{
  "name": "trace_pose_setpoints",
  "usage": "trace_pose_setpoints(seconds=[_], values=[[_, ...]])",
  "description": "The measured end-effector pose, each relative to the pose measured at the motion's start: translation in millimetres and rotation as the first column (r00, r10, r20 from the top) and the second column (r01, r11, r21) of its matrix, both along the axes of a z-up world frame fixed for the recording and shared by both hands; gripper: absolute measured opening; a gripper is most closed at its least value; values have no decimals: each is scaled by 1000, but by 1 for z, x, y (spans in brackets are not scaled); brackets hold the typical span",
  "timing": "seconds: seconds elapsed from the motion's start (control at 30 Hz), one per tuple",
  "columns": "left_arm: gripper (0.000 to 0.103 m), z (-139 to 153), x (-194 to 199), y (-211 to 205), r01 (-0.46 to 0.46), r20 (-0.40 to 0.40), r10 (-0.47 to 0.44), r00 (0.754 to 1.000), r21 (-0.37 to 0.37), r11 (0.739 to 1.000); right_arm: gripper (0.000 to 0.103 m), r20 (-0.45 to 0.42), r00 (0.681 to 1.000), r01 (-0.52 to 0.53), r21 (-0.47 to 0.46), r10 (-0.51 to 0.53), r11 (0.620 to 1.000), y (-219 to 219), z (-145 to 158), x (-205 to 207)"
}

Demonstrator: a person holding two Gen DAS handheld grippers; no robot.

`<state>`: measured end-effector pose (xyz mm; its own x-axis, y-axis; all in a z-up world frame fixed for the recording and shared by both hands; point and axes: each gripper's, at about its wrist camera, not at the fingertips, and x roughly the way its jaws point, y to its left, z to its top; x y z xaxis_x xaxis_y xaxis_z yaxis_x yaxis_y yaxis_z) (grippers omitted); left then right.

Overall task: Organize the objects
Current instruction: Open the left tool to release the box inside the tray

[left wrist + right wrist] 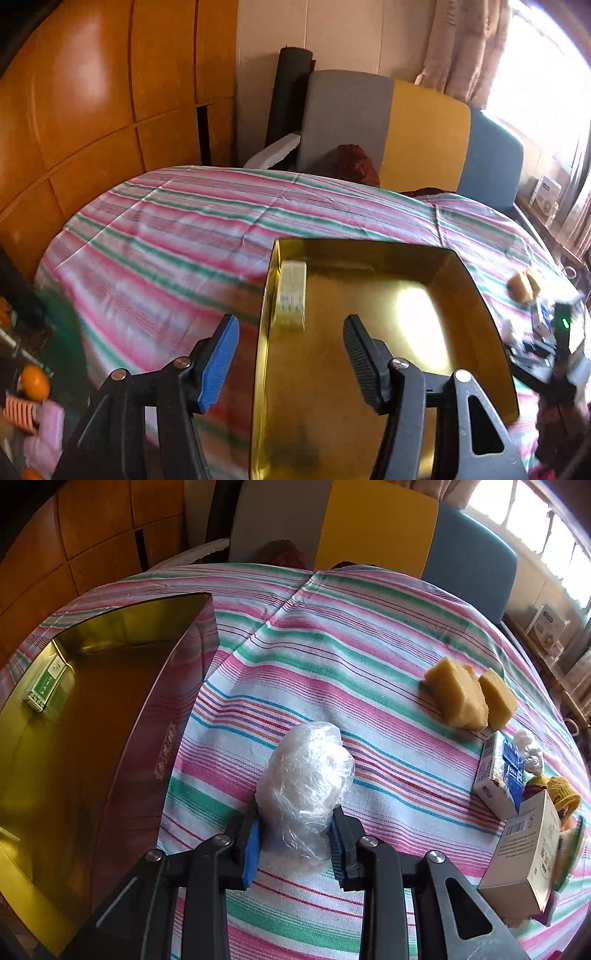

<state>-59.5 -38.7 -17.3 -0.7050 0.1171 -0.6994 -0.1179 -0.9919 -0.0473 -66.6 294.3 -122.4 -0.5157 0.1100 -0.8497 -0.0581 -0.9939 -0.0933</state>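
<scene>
A gold tin box lies open on the striped tablecloth. One small green-and-white packet rests against its left wall. My left gripper hovers open above the tin's left rim, holding nothing. In the right wrist view the same tin is at the left, the packet in its far corner. To the right of the tin, my right gripper is shut on a crumpled clear plastic bag that sits on the cloth.
Two yellow sponges lie at the far right. Nearer the right edge are a blue-and-white carton, a beige box, a small clear bag and a yellow knitted item. Chairs stand behind the table.
</scene>
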Motion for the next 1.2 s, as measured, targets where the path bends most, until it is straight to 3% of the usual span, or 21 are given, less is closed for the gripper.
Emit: trace_pose_setpoints(seconds=[0.13,0.3,1.2], values=[[59,3,33,2,-12,-19,12,1000,-15,1000,31,-11,1000,-1,9,1,1000,-2,0,0],[59,-3,45,3,-17,-4,17,1000,-13,1000,31,-16,1000,4,18,-4,1000,-4,-1,0],[59,-20,46,0,-8,38,8,999,-1,1000,31,-72,997,38,65,-33,997,-13,31,4]])
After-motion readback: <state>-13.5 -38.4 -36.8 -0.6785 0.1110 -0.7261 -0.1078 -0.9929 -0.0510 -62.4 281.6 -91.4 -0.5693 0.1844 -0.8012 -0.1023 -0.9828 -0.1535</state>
